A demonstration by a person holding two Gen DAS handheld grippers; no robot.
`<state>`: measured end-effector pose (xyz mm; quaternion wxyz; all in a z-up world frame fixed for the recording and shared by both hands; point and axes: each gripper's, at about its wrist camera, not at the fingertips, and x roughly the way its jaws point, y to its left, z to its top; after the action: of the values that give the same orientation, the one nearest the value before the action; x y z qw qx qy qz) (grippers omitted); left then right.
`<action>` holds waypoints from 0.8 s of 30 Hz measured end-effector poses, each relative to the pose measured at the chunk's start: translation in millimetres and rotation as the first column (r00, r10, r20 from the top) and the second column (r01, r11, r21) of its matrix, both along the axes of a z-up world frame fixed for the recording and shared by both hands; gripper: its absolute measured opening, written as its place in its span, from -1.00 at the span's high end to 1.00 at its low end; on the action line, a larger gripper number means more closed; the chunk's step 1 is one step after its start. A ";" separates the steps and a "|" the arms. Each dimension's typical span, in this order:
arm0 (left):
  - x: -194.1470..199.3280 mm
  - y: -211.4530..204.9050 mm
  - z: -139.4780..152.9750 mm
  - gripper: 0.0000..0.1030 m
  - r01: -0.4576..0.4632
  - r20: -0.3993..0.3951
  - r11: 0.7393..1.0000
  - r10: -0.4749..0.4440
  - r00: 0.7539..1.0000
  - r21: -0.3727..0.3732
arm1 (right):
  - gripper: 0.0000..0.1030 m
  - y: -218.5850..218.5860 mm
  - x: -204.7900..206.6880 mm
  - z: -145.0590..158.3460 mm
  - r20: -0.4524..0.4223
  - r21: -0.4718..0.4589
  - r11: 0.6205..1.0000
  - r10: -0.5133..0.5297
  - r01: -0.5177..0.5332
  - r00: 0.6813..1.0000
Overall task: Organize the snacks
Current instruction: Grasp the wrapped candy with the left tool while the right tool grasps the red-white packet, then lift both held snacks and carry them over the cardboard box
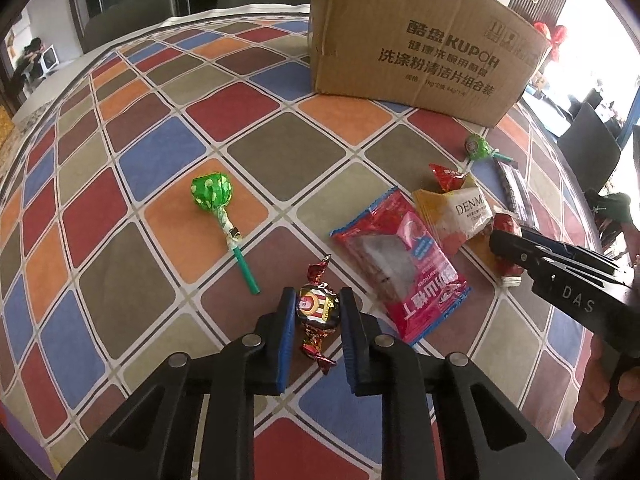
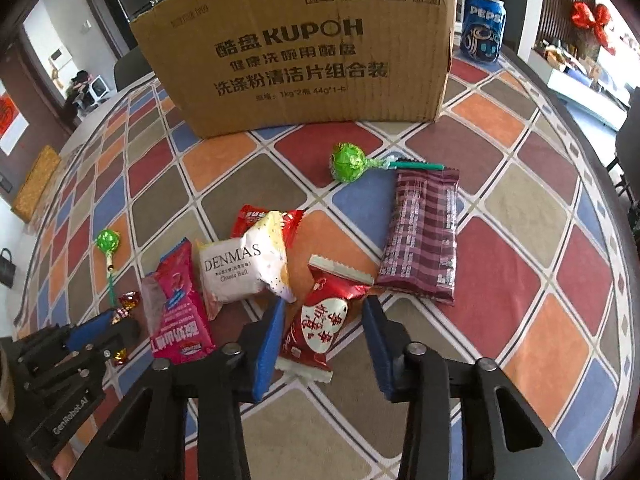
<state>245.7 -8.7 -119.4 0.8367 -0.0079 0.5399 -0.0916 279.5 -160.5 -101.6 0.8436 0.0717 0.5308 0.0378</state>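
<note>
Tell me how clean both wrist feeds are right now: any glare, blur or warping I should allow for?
Left wrist view: strong fisheye bend in the tablecloth grid, window at upper right blown out white, twist-wrapped candy between the left claw pads sharp. Right wrist view: same curving, dark corners, cardboard box print readable, red packet inside the right claw sharp, foil glints.

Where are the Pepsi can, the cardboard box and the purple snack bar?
Pepsi can point(image 2: 483, 27), right wrist view, blue front.
Cardboard box point(image 2: 296, 52), right wrist view, printed front wall.
Purple snack bar point(image 2: 420, 236), right wrist view, wrapper's middle.
</note>
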 end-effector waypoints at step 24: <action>-17.1 -13.3 54.7 0.59 0.032 0.136 0.998 -0.025 0.990 -0.048 | 0.57 -6.1 -25.4 38.6 0.100 0.037 0.999 0.017 -0.020 0.995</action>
<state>228.6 -22.1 -64.8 0.8696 -0.0149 0.4794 -0.1172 254.1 -166.6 -63.0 0.8671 0.0808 0.4879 0.0592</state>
